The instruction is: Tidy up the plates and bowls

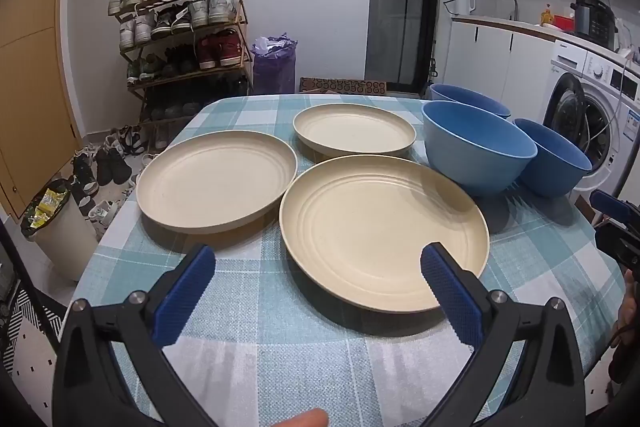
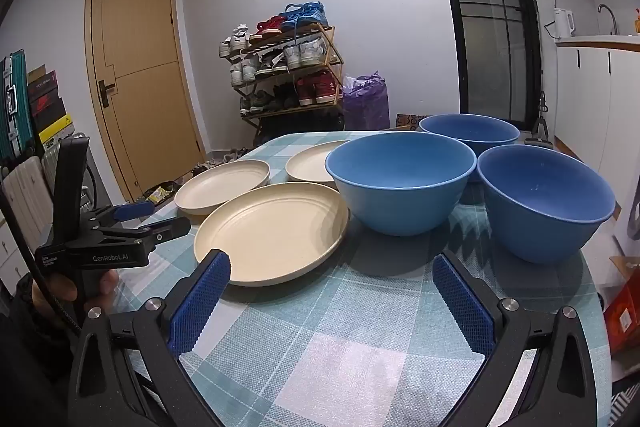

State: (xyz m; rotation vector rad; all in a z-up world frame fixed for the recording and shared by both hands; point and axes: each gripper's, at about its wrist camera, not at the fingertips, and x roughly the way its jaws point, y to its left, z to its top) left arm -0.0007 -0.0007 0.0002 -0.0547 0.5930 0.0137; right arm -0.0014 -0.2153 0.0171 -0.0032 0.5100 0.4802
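Cream plates, 3 of them, lie unstacked left of the nearest blue bowl; 2 more bowls sit behind and right of it. Nothing's stacked; my left claw and right claw gape released.

We see a bench w/ a teal-and-white checked cloth. On it: 3 cream plates, near, left, far, each apart. To their right, 3 blue bowls: light one, darker right, rear, close together.
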